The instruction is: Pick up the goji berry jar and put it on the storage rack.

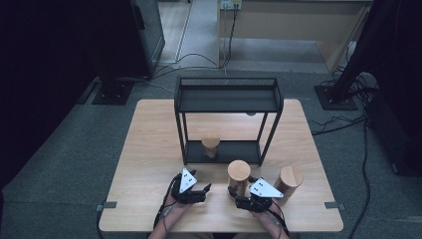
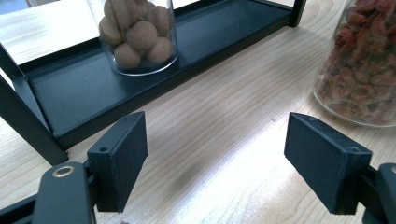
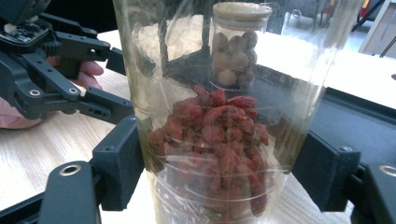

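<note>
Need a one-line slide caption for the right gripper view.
Right gripper closed around a glass jar of dried red berries, black shelf behind.

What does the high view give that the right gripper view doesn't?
High view adds: a third jar to the right of the right gripper, the shelf's top tier, the table edges and floor cables.
Right gripper view adds: red berries in the held jar, brown balls in the shelf jar, and jaw pads against the glass.
Both: held jar, shelf jar, shelf, left gripper, open.
</note>
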Demonstrator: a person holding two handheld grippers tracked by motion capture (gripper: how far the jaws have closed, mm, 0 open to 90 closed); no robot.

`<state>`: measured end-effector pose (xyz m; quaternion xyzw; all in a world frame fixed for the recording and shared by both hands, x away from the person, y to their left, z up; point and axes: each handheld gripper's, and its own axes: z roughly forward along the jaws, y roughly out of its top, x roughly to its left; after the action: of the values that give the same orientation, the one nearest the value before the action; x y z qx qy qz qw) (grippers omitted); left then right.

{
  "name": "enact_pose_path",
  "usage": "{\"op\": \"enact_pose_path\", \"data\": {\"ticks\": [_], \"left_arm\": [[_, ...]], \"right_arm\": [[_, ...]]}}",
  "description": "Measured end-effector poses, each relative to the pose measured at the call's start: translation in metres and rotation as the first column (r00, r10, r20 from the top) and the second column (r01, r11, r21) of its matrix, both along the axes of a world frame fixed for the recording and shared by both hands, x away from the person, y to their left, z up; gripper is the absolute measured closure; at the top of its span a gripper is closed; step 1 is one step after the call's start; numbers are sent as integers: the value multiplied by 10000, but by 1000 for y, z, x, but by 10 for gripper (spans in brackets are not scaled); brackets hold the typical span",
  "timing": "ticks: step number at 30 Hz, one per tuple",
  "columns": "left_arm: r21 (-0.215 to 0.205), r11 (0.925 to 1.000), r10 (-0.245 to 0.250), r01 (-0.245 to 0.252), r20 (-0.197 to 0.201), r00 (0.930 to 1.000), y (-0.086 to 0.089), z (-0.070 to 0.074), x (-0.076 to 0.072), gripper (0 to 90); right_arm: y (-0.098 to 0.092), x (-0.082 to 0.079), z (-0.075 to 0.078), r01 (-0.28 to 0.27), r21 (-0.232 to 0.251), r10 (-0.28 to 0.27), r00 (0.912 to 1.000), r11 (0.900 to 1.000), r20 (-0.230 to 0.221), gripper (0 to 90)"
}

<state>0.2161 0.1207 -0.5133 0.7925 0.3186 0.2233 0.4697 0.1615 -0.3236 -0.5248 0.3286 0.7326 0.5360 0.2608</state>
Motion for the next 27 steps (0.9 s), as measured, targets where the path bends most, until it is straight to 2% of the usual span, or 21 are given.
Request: {"op": "enact_pose_path", "data": {"ticks": [13,27], "left_arm": [[58,10000,-58,58,-94,9999,0,1,2,214],[3,10000,-68,68,-127,9999,1,1,3,214]], "right_arm": [[5,4,0,-70,185,74,9997,9998,-226,250],[10,9,2,267,285,-254,9987,9992,-442,250]]}}
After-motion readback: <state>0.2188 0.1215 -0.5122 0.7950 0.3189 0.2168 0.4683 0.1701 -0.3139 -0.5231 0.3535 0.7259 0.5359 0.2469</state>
